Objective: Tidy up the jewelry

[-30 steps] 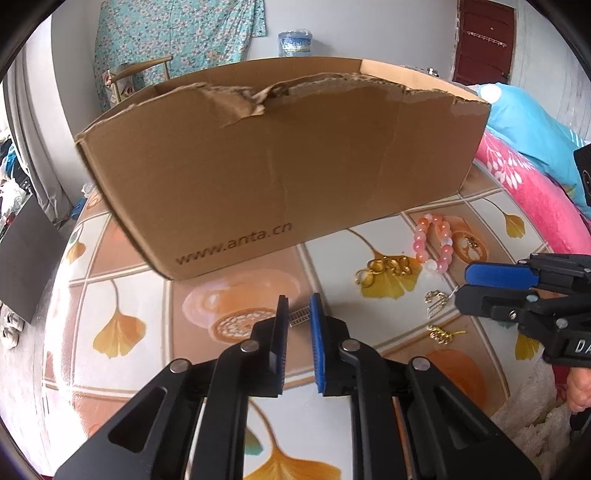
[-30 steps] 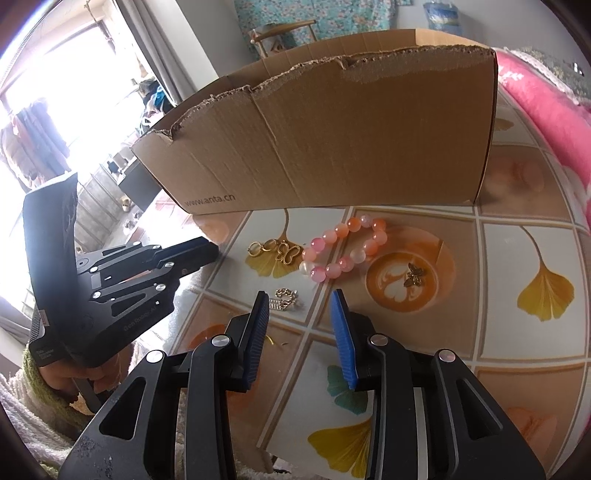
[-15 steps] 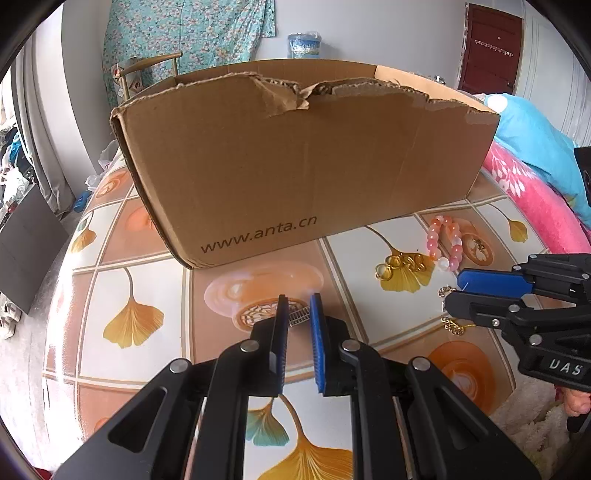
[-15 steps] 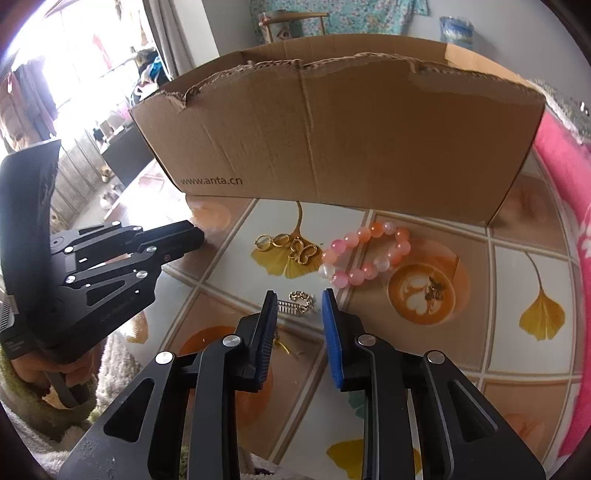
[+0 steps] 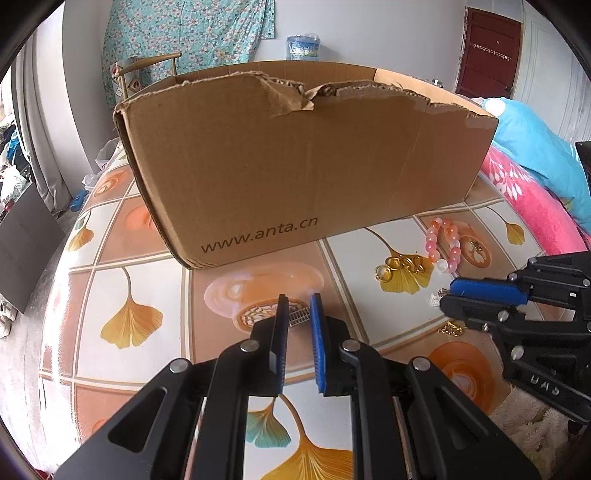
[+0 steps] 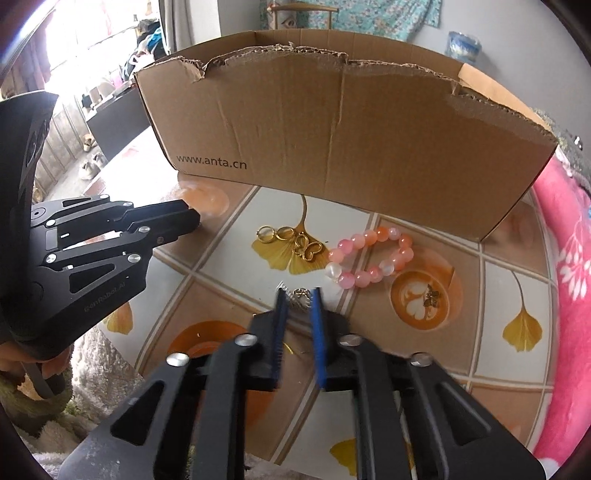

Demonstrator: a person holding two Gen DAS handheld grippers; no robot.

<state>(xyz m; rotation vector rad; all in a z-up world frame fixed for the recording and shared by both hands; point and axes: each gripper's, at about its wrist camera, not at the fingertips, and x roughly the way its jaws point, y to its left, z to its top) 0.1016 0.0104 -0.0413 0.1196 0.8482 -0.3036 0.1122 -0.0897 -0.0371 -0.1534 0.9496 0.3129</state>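
Right tool [image 6: 299, 295], wide a second ago, now pinches the silver trinket [image 6: 298, 296]; left tool [image 5: 298, 302] still pinches a ring [image 5: 298, 316]

A lived-in home bedroom: pink bedding [image 5: 532, 206], floral curtain [image 5: 192, 33], cluttered clothes [image 6: 147, 40].

A floral teal cloth [image 5: 192, 33] hung on the wall behind the surface [image 5: 129, 280], which wore a ginkgo-leaf patterned cover. A chair [image 5: 147, 68] with a curved wooden back stood just below that cloth. To the cloth's right a blue-capped container [image 5: 303, 46] stood, and farther right a dark red door [image 5: 487, 51]. Pink bedding [image 6: 569, 258] lay along the surface's right edge, with a blue pillow [image 5: 528, 144] beyond it.
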